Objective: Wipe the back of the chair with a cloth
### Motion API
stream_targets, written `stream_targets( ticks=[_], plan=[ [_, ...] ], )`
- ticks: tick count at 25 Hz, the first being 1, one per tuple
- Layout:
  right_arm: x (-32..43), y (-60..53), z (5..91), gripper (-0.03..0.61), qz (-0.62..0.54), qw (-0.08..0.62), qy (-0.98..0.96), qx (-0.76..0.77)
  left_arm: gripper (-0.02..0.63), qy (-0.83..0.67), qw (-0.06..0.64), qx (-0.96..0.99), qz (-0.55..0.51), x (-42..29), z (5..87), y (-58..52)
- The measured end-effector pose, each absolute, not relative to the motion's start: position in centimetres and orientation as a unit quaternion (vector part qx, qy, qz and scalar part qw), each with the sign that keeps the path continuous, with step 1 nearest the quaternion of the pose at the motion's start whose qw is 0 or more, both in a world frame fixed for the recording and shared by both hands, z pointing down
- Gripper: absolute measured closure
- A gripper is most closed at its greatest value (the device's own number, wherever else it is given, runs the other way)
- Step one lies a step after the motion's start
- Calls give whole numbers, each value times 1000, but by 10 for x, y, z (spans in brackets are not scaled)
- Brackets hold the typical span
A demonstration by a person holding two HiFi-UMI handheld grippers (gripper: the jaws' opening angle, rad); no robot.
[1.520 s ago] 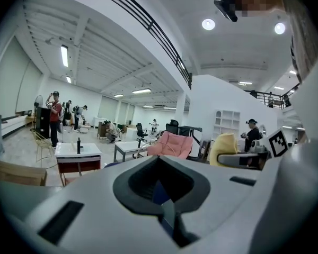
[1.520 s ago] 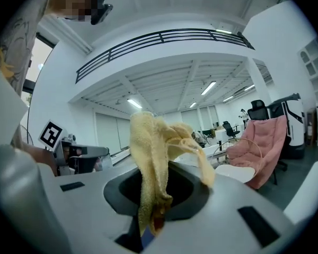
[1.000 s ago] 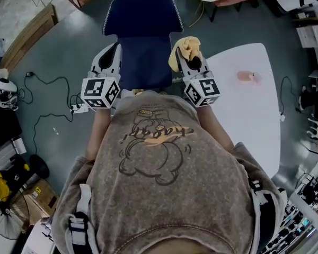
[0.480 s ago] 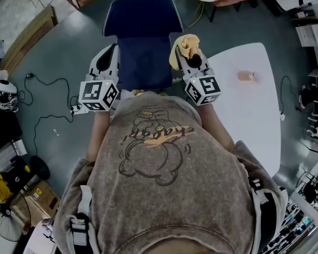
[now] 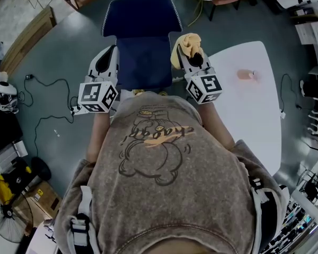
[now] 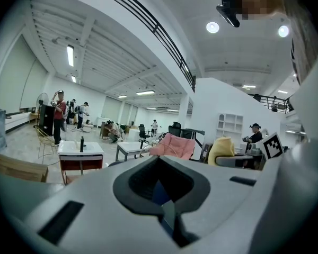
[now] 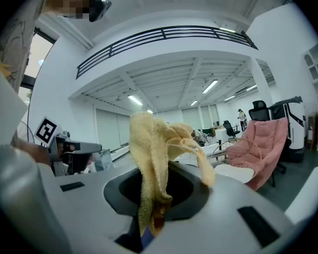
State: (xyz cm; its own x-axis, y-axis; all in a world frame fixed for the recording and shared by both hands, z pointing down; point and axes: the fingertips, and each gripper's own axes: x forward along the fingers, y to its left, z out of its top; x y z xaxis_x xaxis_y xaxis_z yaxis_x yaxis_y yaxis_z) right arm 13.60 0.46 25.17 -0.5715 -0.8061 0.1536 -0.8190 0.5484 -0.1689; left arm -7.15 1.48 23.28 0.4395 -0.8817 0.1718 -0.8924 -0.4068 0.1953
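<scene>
A dark blue chair (image 5: 143, 33) stands straight ahead of me on the grey floor in the head view. My right gripper (image 5: 188, 53) is held by the chair's right edge, shut on a yellow cloth (image 5: 184, 44). In the right gripper view the cloth (image 7: 155, 142) sticks up out of the closed jaws of the right gripper (image 7: 152, 205) and flops over. My left gripper (image 5: 109, 56) sits by the chair's left edge. Its jaws are shut with nothing between them in the left gripper view (image 6: 163, 194), where the cloth (image 6: 222, 151) shows at the right.
A white table (image 5: 252, 120) stands to my right with a small pink object (image 5: 246, 75) on it. Cables and a power strip (image 5: 77, 108) lie on the floor to the left. A fan (image 5: 2, 216) is at lower left, and a pink lounge chair (image 7: 262, 150) stands further off.
Both grippers have barely shifted. The right one with the cloth has edged slightly up and to the right; the left one has edged slightly left.
</scene>
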Motion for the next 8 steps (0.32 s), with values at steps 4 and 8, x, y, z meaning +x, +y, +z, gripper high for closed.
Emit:
stream_targets(
  ticks=[4, 8],
  plan=[
    [137, 3, 251, 508, 111, 28, -880, 461, 606, -528, 127, 839, 23, -70, 232, 13],
    [136, 0, 253, 508, 114, 28, -881, 459, 606, -528, 128, 839, 25, -71, 235, 11]
  ],
)
